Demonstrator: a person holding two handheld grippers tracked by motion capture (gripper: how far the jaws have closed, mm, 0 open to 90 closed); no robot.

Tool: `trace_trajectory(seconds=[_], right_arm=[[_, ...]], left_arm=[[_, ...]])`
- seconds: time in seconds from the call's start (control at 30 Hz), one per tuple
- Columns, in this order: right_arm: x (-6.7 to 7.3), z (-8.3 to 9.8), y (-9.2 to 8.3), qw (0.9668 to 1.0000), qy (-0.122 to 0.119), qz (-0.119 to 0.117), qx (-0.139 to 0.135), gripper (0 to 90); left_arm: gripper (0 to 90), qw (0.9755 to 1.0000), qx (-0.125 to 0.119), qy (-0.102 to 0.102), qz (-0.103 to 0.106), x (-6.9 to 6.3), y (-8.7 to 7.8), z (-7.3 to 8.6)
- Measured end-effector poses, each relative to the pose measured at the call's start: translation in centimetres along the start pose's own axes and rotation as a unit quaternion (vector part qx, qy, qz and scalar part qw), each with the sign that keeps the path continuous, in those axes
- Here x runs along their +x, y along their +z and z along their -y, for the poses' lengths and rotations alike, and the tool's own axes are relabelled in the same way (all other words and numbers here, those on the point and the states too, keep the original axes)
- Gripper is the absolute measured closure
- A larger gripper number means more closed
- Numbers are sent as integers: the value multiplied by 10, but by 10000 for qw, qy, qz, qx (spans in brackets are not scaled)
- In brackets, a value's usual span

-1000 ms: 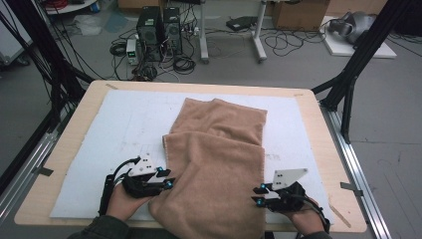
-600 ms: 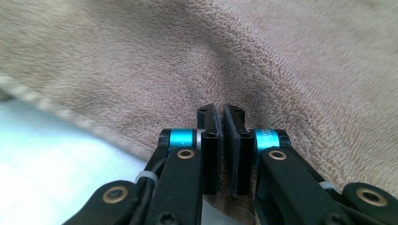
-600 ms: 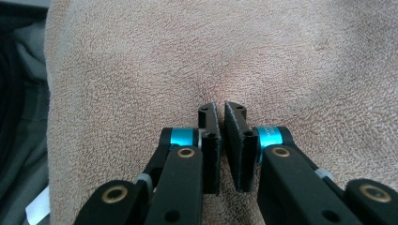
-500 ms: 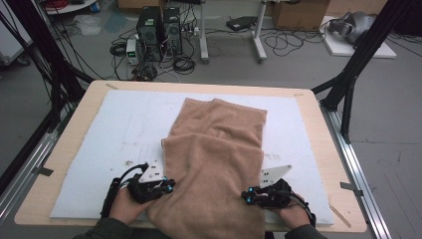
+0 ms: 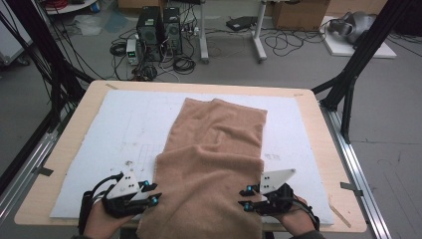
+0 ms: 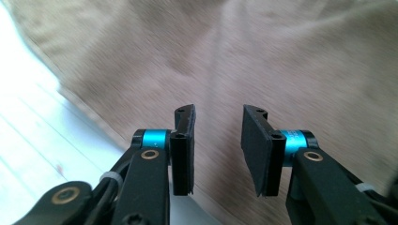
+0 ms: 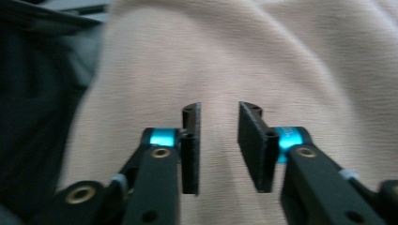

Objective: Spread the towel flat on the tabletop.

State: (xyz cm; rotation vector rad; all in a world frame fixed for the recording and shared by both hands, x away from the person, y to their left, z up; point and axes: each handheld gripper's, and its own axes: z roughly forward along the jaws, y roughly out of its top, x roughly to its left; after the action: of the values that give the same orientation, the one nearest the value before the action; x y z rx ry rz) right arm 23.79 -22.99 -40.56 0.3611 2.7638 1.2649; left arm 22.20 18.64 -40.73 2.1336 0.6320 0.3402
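- Left claw and right claw have just been opened, nothing between them.
- Towel, lower centre, should probably be regripped at both near corners evenly.

Brown towel fills middle of white mat, hangs over near edge. Bare mat left and right of towel gives free room. Far strip of mat behind towel also bare. Black frame poles stand at table corners.

Grey floor — cables, computer towers
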Motion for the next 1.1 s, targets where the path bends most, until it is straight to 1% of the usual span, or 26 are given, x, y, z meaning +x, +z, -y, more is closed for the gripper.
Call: trace_trajectory(seconds=[0.03,0.1,0.13,0.17,0.2,0.23,0.27,0.3,0.33,0.37,0.4,0.43,0.5,0.57,0.6,0.7,0.73,0.77,0.83,0.9,0.93,0.97,1.0,1.03,1.07,1.1], right_arm=[[-6,0,3,9999,55,53,101,639],[-18,2,12,9997,169,68,184,624],[-23,3,17,9996,207,65,198,624],[-28,4,21,9994,257,54,235,619],[-30,5,26,9992,310,62,260,619],[-32,6,30,9989,313,78,336,624],[-32,7,34,9987,301,76,400,637],[-32,8,38,9985,305,30,453,671],[-32,10,40,9984,295,29,476,698],[-31,11,40,9988,308,14,379,750],[-31,13,40,9987,391,2,329,794],[-31,14,40,9987,408,-67,287,828],[-29,13,39,9989,354,-55,296,856],[-25,13,39,9989,310,-124,318,861],[-22,12,38,9990,282,-156,320,861],[-11,12,34,9990,196,-275,297,863],[-6,12,32,9989,158,-313,298,863],[-1,12,30,9989,120,-361,264,863],[8,11,24,9989,49,-452,138,853],[12,9,17,9994,58,-355,13,791],[12,8,14,9996,69,-276,-45,755],[11,7,12,9998,77,-195,-68,726],[8,6,11,9999,85,-121,-25,692],[5,6,11,9998,156,-81,33,668],[1,7,13,9997,202,-105,99,647],[-2,8,16,9995,230,-91,172,642]], left_arm=[[624,10000,17,13,12,5,8,-1],[612,9999,152,41,60,13,26,-1],[602,9997,259,26,17,16,34,-1],[596,9994,342,-45,44,19,42,0],[599,9989,463,-2,35,20,48,1],[624,9982,599,57,-5,20,53,2],[651,9988,484,10,12,20,54,4],[696,9990,452,-40,14,19,54,5],[709,9991,417,-16,-6,17,53,6],[769,9993,385,5,10,15,52,8],[823,9994,347,52,-24,13,51,9],[850,9994,347,80,-39,11,50,9],[863,9994,329,84,-42,9,48,11],[868,9995,311,35,-31,8,45,13],[869,9996,286,16,-43,5,41,15],[870,9997,209,80,-29,-6,27,21],[870,9998,165,52,-20,-11,22,24],[870,9998,167,109,-19,-16,16,26],[870,9998,130,159,63,-24,7,30],[855,9997,83,190,128,-29,0,32],[810,9997,42,209,129,-29,-2,32],[753,9998,30,173,83,-27,-2,32],[713,9999,27,144,68,-23,-1,32],[671,9999,17,114,45,-18,0,32],[658,9999,45,111,22,-13,2,32],[658,10000,62,52,15,-9,6,32]])
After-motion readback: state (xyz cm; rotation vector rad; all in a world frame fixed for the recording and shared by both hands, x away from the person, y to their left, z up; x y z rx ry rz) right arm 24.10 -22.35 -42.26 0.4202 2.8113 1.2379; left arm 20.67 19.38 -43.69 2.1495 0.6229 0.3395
